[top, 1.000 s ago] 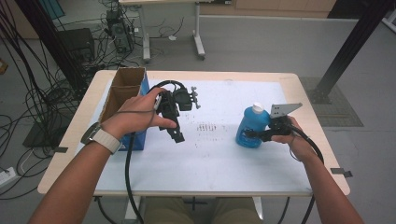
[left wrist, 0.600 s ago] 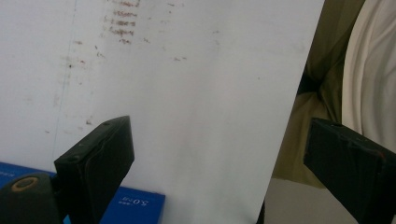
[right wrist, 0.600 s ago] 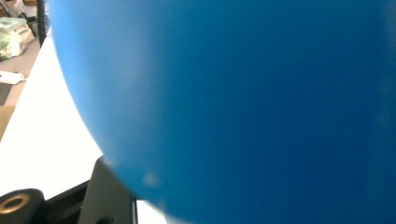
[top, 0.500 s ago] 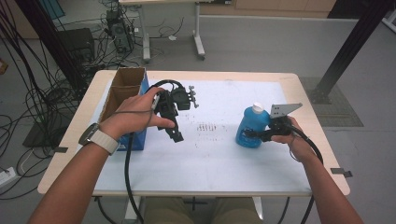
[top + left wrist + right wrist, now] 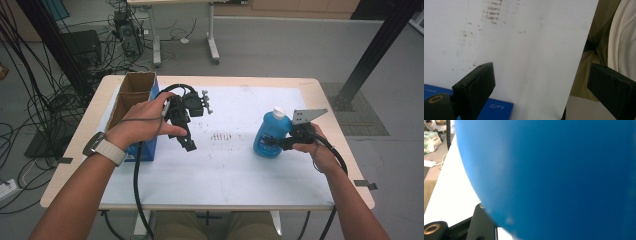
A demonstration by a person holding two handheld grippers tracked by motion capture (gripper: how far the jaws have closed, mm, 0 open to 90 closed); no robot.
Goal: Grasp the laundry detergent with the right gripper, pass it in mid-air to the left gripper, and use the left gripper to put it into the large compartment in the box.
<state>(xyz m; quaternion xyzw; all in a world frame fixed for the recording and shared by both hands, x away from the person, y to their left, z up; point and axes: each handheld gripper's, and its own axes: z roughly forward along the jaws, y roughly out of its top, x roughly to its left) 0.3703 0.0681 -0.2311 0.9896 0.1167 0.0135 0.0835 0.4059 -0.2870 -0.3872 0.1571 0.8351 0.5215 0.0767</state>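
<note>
1. The table (image 5: 210,185), under a white sheet, stands on a grey floor amid loose cables.
2. A cardboard box (image 5: 131,95) sits at its left edge.
3. The blue bottle (image 5: 267,135) stands upright right of centre, clamped by the right gripper (image 5: 272,142).
4. The left gripper (image 5: 190,145) hovers beside the box, jaws apart, empty.

On the blue box (image 5: 496,107), small white print is seen upside down in the left gripper view; it appears to read "5.0" followed by two letters that cannot be made out. Faint reddish-brown marks on the white table sheet (image 5: 524,57) are too smeared to be read.
</note>
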